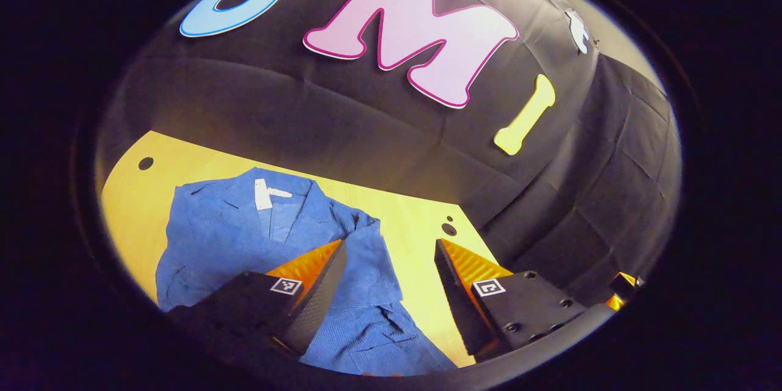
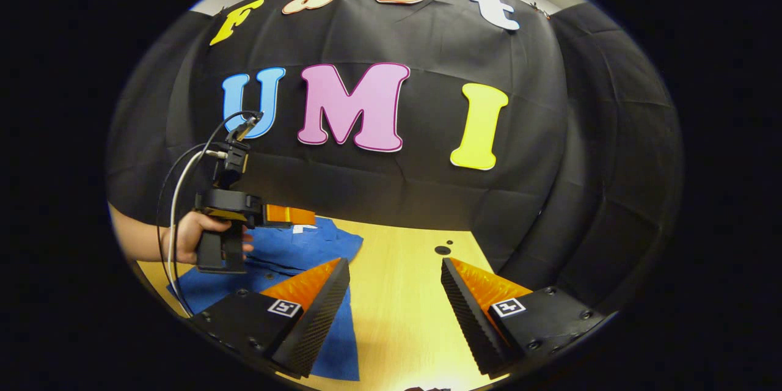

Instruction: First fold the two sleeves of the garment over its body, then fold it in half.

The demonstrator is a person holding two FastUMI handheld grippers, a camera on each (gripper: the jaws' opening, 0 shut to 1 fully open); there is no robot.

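Observation:
A blue garment (image 1: 244, 238) lies on the wooden table (image 1: 415, 226), its collar and white label (image 1: 266, 192) toward the wall. The cloth bunches at the shoulder on the right of the collar. My left gripper (image 1: 391, 245) hovers open above the garment's right edge, nothing between its fingers. In the right gripper view the garment (image 2: 299, 247) lies at the left. A hand (image 2: 186, 235) holds the left gripper (image 2: 292, 215) over its collar. My right gripper (image 2: 396, 264) stands open above bare table beside the garment's edge, holding nothing.
Black cloth walls (image 2: 427, 195) close the table at the back and on the right. Small round holes (image 2: 442, 250) mark the tabletop near the back right corner, another (image 1: 145, 163) at the back left. Cables (image 2: 174, 195) trail from the left gripper.

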